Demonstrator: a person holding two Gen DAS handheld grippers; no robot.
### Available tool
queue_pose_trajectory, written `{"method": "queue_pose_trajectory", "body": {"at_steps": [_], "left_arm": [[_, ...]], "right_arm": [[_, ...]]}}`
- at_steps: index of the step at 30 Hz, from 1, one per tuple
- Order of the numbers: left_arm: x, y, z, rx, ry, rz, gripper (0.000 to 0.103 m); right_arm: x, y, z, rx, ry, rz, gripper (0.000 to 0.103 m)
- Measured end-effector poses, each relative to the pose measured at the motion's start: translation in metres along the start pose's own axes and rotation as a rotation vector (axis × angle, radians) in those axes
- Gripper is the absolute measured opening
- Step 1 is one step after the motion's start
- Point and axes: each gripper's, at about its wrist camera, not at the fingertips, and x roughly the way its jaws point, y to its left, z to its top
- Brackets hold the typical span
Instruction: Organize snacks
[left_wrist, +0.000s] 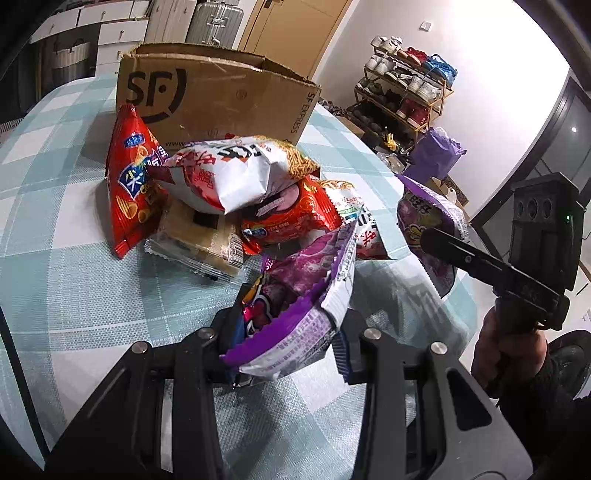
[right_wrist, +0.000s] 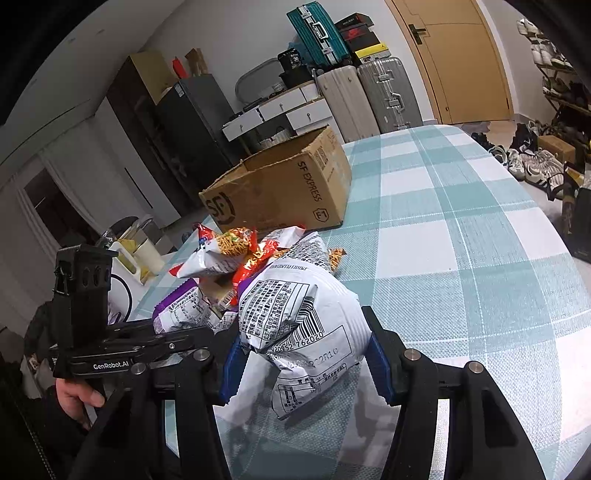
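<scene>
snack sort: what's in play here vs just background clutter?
In play:
purple snack bag in the left gripper
white snack bag in the right gripper
snack pile
cardboard box

Background:
suitcases
shoe rack
</scene>
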Motion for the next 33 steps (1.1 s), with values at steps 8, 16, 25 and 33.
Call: {"method": "queue_pose_trajectory", "body": {"at_steps": [8, 16, 25, 33], "left_arm": [[-0.024, 0.003, 0.000, -0.004, -0.030, -0.025, 0.035], [-0.058, 0.002, 0.008, 0.007, -0.079, -0.029, 0.035], [-0.087, 0.006, 0.045, 0.029, -0.130, -0.007, 0.035], [-0.101, 0.007, 0.101, 0.073, -0.173, 0.029, 0.035]], "right_arm": [[-0.002, 0.009, 0.006, -0.023, -0.005, 0.014, 0.057], [-0.004, 0.024, 0.017, -0.055, -0.021, 0.042, 0.057], [-0.001, 0.040, 0.037, -0.104, -0.030, 0.062, 0.057], [0.003, 0.056, 0.073, -0.168, -0.061, 0.076, 0.057]]}}
